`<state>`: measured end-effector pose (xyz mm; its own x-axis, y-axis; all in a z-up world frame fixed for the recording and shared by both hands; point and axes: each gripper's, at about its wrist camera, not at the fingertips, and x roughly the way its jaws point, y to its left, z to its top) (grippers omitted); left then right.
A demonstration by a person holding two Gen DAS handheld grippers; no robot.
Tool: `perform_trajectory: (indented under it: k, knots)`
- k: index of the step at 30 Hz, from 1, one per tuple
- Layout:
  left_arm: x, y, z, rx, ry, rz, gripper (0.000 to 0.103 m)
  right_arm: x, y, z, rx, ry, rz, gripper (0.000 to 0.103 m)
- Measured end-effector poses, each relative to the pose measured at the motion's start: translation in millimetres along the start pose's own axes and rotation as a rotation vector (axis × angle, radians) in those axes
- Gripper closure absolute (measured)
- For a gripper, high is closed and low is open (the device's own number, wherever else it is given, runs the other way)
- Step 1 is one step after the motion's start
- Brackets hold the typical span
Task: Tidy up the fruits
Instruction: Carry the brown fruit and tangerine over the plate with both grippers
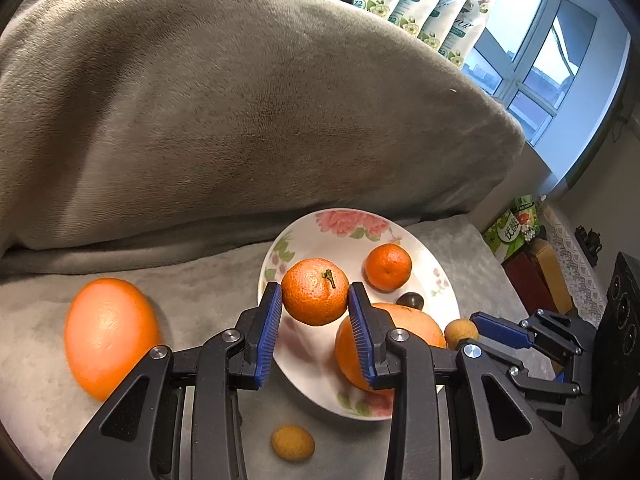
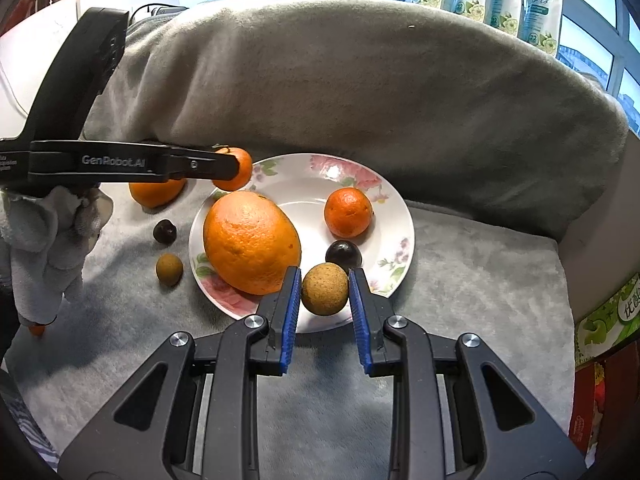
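plate (image 2: 400,216) already carrying big orange (image 2: 250,242), tangerine (image 2: 348,212), dark fruit (image 2: 343,254). left gripper (image 1: 314,308) fingers gripping second tangerine (image 1: 315,292) over plate's left rim; right gripper (image 2: 324,304) fingers gripping longan (image 2: 325,288) at front rim. loose orange (image 1: 108,336), longan on blanket (image 1: 293,442), dark fruit on blanket (image 2: 165,232) still waiting.

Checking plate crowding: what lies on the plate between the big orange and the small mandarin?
Bare white plate separates big orange from small mandarin, seen in the right wrist view.
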<state>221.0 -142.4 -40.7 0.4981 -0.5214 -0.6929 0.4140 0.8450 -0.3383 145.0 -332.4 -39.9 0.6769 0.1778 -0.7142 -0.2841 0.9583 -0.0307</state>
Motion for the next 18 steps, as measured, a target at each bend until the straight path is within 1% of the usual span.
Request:
perform_trajectory:
  k: [15,17,18]
  knots:
    - [-1.6,-9.4,5.0,0.031,-0.011,0.018,0.07,6.1,8.5,2.2,-0.022,0.014,0.012,0.077]
    - [-3.0,-10.5,5.5,0.035,-0.013,0.02,0.068,5.8,9.8,2.3,-0.026,0.012,0.006,0.077]
    - [-4.1,-10.4,5.8,0.035,-0.016,0.019,0.064,5.7,10.5,2.4,-0.029,0.012,0.004,0.074]
